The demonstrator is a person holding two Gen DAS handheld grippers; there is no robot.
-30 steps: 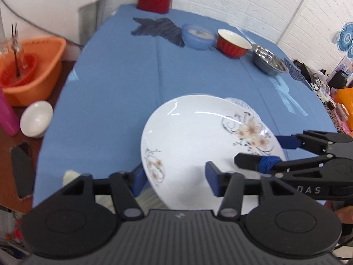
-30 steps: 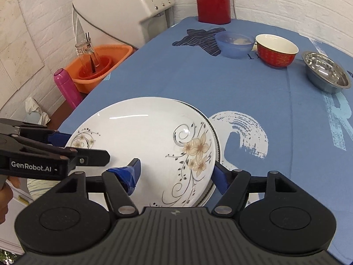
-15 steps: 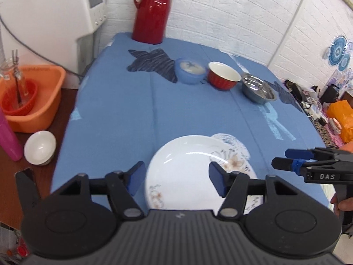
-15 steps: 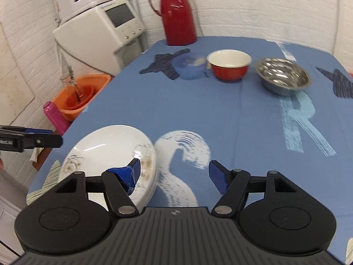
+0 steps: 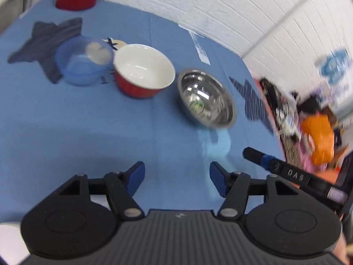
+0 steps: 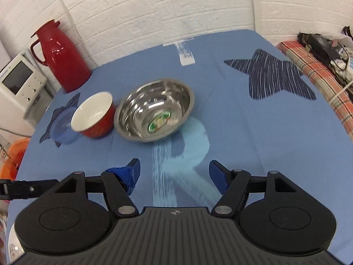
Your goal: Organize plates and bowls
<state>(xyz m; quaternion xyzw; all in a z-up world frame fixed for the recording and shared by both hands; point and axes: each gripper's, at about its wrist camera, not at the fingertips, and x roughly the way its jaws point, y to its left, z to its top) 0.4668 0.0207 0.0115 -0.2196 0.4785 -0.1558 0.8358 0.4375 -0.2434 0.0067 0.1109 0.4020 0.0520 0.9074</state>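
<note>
We hold both grippers wide apart and empty over the blue cloth of the bench (image 6: 231, 84) — the left gripper (image 5: 177, 177) and the right gripper (image 6: 174, 175) each point toward the steel bowl (image 6: 154, 112). Just left of the steel bowl stands the red bowl (image 6: 94, 117), nearly touching it, and beyond that the blue plastic bowl (image 6: 62, 129); farther back from the steel bowl is the red thermos jug (image 6: 59, 55). The three bowls sit separate, not nested — so we judge the bowl part of the job not yet done. No plate shows clearly here.
</note>
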